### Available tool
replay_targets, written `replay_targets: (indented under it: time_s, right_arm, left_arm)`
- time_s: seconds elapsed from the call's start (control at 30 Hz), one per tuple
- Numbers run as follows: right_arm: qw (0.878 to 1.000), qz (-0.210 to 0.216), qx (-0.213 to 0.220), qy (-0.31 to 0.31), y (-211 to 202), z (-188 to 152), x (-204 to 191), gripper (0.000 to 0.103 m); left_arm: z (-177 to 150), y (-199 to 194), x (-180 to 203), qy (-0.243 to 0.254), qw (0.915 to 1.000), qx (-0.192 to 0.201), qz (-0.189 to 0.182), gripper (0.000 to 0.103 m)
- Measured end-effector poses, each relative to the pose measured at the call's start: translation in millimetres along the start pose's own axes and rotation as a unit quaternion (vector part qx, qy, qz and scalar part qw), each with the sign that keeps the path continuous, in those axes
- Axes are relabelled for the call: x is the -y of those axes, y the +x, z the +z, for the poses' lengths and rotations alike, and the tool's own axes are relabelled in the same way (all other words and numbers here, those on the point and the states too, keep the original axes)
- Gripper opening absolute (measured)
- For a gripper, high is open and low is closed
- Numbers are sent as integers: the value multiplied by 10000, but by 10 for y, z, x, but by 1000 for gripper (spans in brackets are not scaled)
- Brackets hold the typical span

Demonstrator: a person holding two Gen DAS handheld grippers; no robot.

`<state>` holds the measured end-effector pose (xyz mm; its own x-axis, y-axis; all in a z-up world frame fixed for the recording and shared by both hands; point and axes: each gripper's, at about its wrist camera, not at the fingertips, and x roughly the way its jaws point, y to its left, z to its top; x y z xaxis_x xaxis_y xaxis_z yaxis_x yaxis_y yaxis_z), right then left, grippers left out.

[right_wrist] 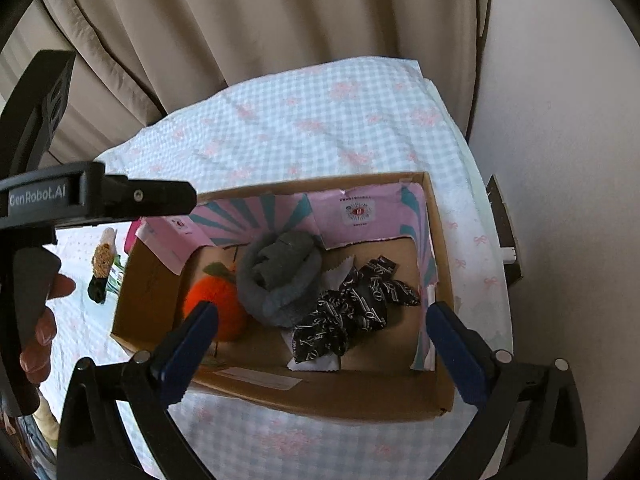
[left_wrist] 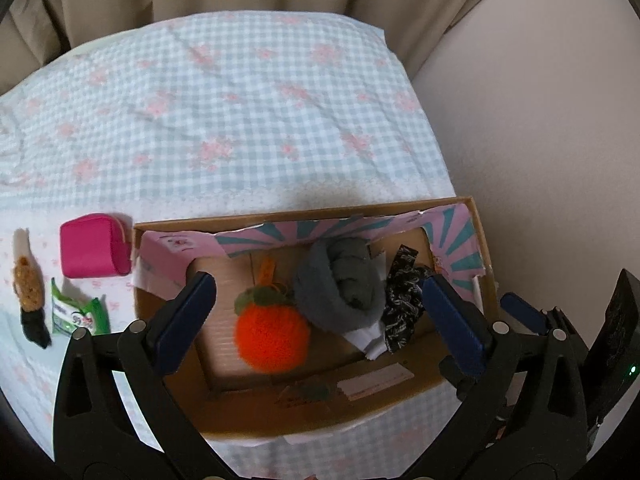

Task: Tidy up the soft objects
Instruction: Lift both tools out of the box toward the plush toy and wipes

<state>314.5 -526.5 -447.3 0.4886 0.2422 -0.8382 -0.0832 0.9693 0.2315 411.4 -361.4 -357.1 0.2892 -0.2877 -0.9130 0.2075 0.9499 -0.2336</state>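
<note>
I have both tools over the cardboard box (left_wrist: pixel 478 240), which sits on a bed covered in a blue gingham sheet (left_wrist: pixel 240 120) with pink flowers. My left tool (left_wrist: pixel 320 304) is spread wide with nothing between its 2 blue pads, and my right tool (right_wrist: pixel 320 336) is spread just as wide, also empty. In the left wrist view, the orange knitted pumpkin (left_wrist: pixel 272 336) lies in the box at about 6 o'clock, touching the rolled grey sock (left_wrist: pixel 340 292) at its 2 o'clock. The black patterned scrunchie (left_wrist: pixel 400 312) lies against the sock at its 3 o'clock. Outside the box, at 9 o'clock, I see a pink pouch (left_wrist: pixel 94 246), a green tissue pack (left_wrist: pixel 80 314) below it, and a brown and black plush piece (left_wrist: pixel 30 296) further left. A hand (right_wrist: pixel 44 320) grips the left tool's handle in the right wrist view.
</note>
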Motion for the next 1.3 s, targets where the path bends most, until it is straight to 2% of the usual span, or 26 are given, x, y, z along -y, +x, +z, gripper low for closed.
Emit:
replay_targets:
  time_s: [0.3, 0.57, 0.77, 1.0, 1.3]
  right_arm:
    - [9996, -101, 263, -33, -471, 121, -191, 103]
    - [9974, -218, 688, -56, -1266, 177, -532, 103]
    - [9931, -317, 1125, 24, -1883, 133, -868, 103]
    - [9880, -247, 1523, -61, -2387, 10, -1372, 103]
    - [9824, -139, 1816, -404, -2613, -178, -2238, 103]
  left_arm:
    - [-97, -674, 26, -7, 9988, 479, -67, 103]
    - [-303, -1675, 24, 74, 9931, 1171, 74, 103]
    - [-604, -2484, -131, 36, 9855, 1683, 224, 103]
    - [-1097, -3328, -572, -27, 9751, 2170, 465, 103]
    - [-1666, -3920, -1407, -172, 9677, 2406, 731, 103]
